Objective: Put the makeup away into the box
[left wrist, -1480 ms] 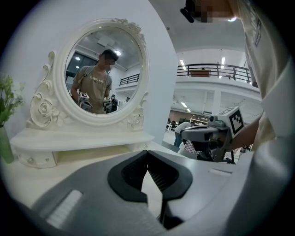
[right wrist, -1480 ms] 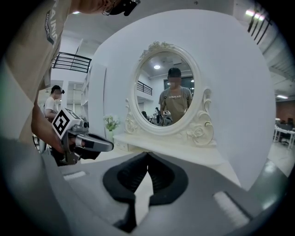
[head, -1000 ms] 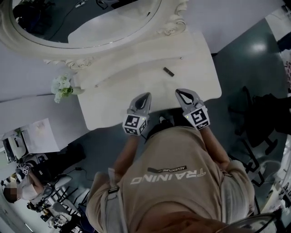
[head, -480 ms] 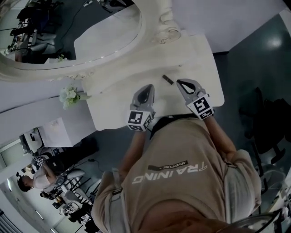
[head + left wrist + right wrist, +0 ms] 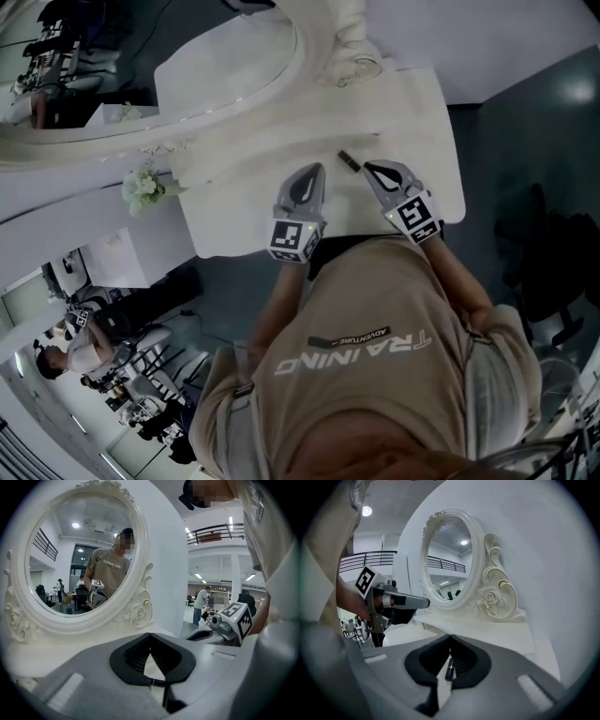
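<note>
A small dark makeup tube (image 5: 349,161) lies on the white dressing table (image 5: 234,211). It sits just ahead of and between the two gripper tips, closer to the right one. My left gripper (image 5: 317,168) is shut and empty over the table, left of the tube. My right gripper (image 5: 367,166) is also shut with nothing in it, and the tube (image 5: 450,671) shows on the table through the hollow behind its tips (image 5: 450,637). In the left gripper view the jaws (image 5: 150,634) meet at their tips. No box is in view.
A large oval mirror (image 5: 141,66) in an ornate white frame stands at the back of the table. White flowers (image 5: 142,185) sit at the table's left end. The table's front edge runs under my wrists. People and chairs show in the far lower left.
Both grippers have moved forward from the table's front edge over the tabletop. The tube, which lay well ahead of them, is now just off the right gripper's tip. Both stayed shut.
</note>
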`<action>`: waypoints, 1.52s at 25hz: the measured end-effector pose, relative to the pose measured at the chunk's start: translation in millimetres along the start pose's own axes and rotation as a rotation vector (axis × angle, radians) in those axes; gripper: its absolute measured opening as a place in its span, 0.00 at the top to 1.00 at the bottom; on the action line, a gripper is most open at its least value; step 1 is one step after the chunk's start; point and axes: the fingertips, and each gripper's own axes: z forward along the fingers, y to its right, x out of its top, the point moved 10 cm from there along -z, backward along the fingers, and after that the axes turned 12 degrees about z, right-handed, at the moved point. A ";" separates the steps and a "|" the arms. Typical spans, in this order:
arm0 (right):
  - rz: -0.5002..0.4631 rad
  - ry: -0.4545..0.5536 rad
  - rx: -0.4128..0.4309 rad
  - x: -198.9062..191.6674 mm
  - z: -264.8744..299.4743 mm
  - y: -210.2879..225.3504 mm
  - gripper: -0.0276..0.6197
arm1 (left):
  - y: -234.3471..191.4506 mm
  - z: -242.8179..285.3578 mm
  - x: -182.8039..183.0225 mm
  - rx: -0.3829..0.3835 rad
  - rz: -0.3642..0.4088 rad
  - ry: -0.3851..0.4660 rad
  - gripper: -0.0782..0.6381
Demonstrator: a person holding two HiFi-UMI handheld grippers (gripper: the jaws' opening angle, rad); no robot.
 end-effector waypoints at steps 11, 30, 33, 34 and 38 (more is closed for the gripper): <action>0.008 -0.041 -0.128 5.4 -5.3 -41.1 0.95 | -21.3 -37.3 -16.6 -0.066 -0.070 0.071 0.88; 0.113 -0.247 -0.411 -47.7 44.8 17.5 0.80 | -45.6 -68.9 -64.7 -0.060 -0.134 0.106 0.88; 0.223 -0.239 -0.474 -58.2 54.2 41.1 0.80 | -42.5 -69.5 -69.0 -0.055 -0.152 0.105 0.88; 0.257 -0.234 -0.496 -61.3 54.8 47.1 0.80 | -40.9 -71.1 -70.7 -0.050 -0.163 0.104 0.88; 0.286 -0.235 -0.530 -58.1 61.1 59.1 0.80 | -42.4 -75.8 -77.6 -0.019 -0.195 0.094 0.88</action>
